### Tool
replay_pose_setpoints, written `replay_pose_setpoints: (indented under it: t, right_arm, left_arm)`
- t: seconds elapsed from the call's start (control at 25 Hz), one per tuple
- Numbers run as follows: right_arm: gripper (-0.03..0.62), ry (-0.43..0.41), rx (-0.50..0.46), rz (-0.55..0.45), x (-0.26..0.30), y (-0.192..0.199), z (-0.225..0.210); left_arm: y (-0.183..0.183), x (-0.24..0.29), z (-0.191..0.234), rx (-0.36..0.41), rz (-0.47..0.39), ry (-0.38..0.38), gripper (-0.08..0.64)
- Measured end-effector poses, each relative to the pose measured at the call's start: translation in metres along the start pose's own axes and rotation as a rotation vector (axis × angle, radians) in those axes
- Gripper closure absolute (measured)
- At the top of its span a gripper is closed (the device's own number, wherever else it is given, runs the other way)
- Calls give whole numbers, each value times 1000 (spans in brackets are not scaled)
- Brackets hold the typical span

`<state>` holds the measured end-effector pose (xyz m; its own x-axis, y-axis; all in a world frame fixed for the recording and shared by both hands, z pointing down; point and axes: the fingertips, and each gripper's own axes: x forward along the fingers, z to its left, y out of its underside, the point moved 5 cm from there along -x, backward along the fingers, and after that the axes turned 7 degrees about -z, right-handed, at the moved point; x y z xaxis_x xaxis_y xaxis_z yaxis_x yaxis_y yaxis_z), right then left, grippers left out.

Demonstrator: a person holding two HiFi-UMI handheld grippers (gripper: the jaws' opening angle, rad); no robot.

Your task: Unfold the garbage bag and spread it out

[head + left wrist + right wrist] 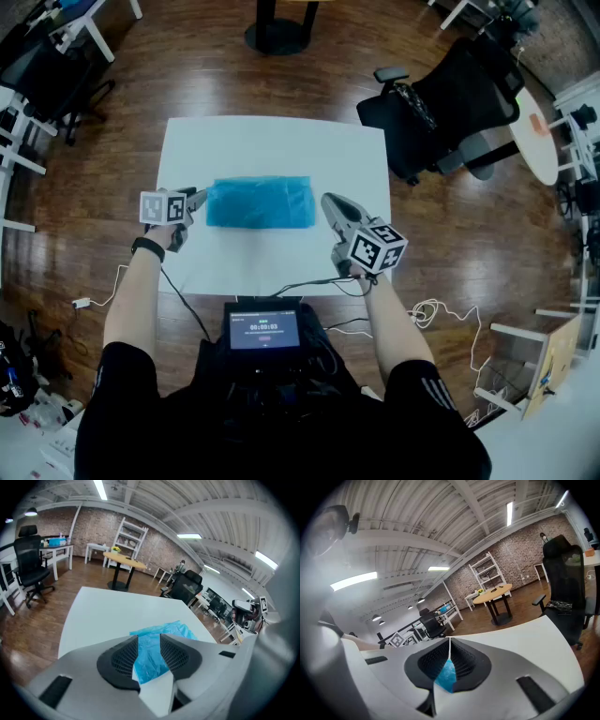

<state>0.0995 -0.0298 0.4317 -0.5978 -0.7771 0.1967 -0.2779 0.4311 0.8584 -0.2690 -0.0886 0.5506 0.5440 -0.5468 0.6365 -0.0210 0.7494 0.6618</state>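
The blue garbage bag lies folded flat in a rectangle at the middle of the white table. My left gripper hovers at the bag's left edge, jaws open; in the left gripper view the garbage bag shows between the spread pads without touching them. My right gripper sits just off the bag's right edge, shut. In the right gripper view its tips meet at the right gripper, and a sliver of the blue bag shows in the slit behind them. No fold of the bag looks lifted.
A screen device with cables sits at the table's near edge by the person's body. A black office chair stands off the table's right corner, a round table base beyond the far edge. Wooden floor surrounds the table.
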Motion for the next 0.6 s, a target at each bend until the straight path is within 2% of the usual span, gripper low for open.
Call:
replay_pose_setpoints:
  t: [0.32,0.6]
  right_arm:
    - [525,-39,-26,77,19,16,-10]
    - [467,-77,-56,130,51,25,-11]
  left_arm:
    - [10,19,6,2,77,38,325]
    - [23,42,20,-7,156,34,310]
